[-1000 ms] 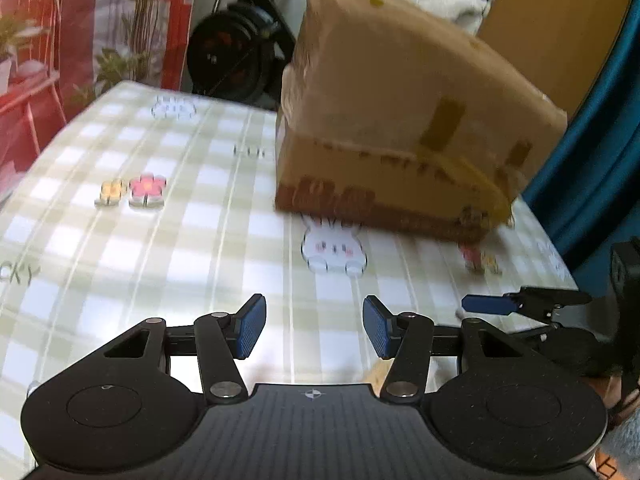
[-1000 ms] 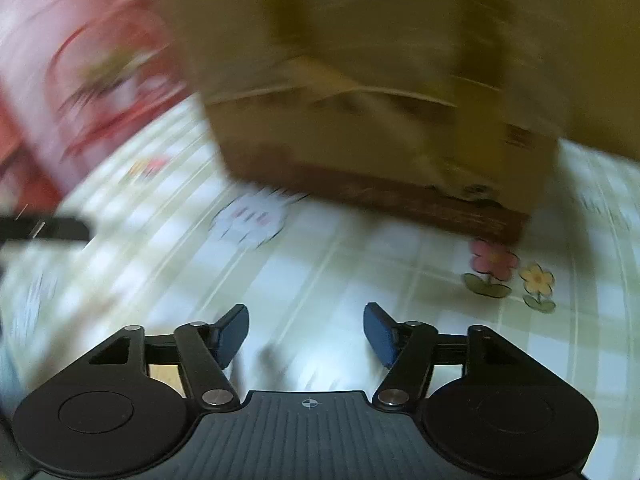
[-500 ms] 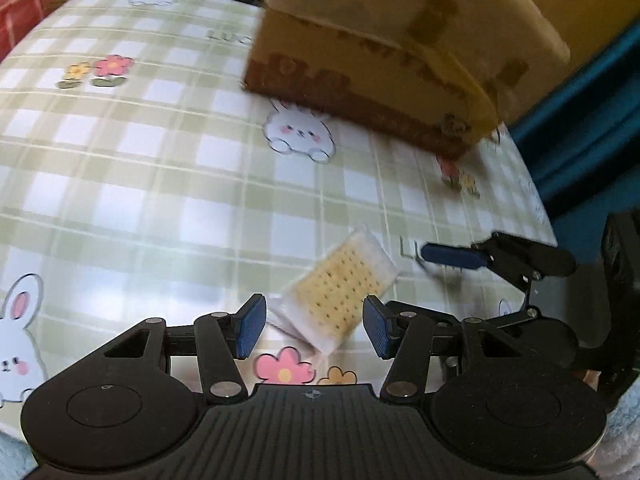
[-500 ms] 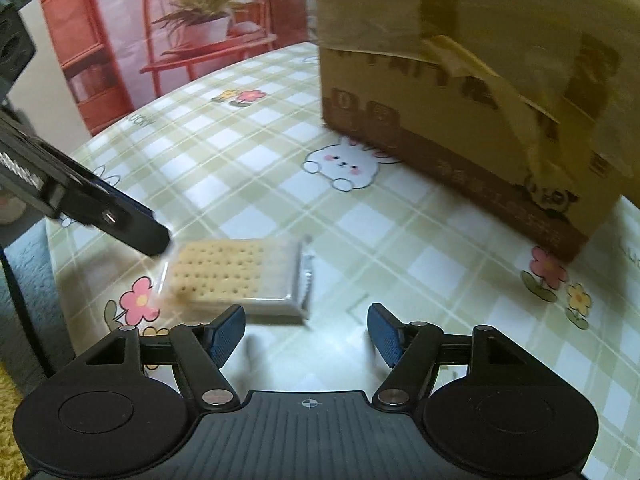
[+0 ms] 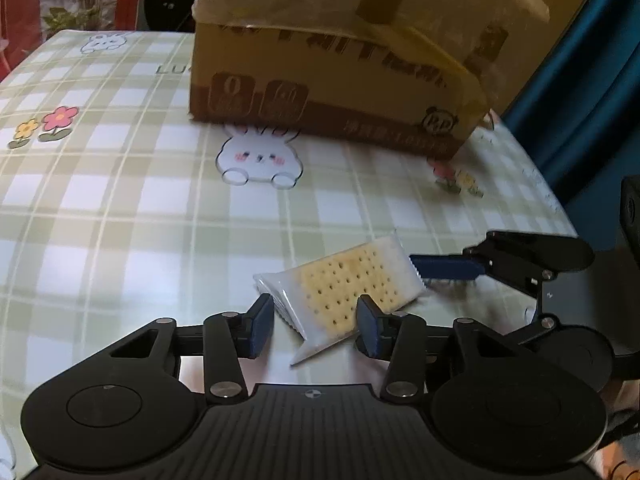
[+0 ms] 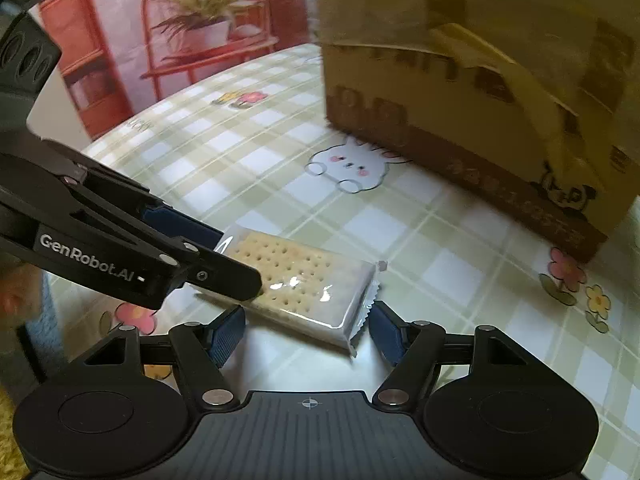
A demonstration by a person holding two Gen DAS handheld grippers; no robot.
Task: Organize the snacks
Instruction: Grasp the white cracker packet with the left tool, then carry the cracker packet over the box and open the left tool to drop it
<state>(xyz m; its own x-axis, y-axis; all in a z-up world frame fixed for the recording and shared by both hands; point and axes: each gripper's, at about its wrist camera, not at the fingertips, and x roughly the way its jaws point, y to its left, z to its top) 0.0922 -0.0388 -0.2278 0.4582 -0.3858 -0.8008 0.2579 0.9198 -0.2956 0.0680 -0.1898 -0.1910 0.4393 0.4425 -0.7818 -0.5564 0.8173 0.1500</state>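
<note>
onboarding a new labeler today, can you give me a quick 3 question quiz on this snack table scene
1. True or false: the cracker packet lies between the pads of the left gripper, whose jaws are closing.
2. Multiple choice: what stands at the far side of the table? A) a fruit bowl B) a taped cardboard box C) a kettle
3. Fill in: in the right wrist view, the right gripper sits at the packet's ____ end, jaws not pressing on it.

Key: 1 true; 2 B; 3 crimped
</note>
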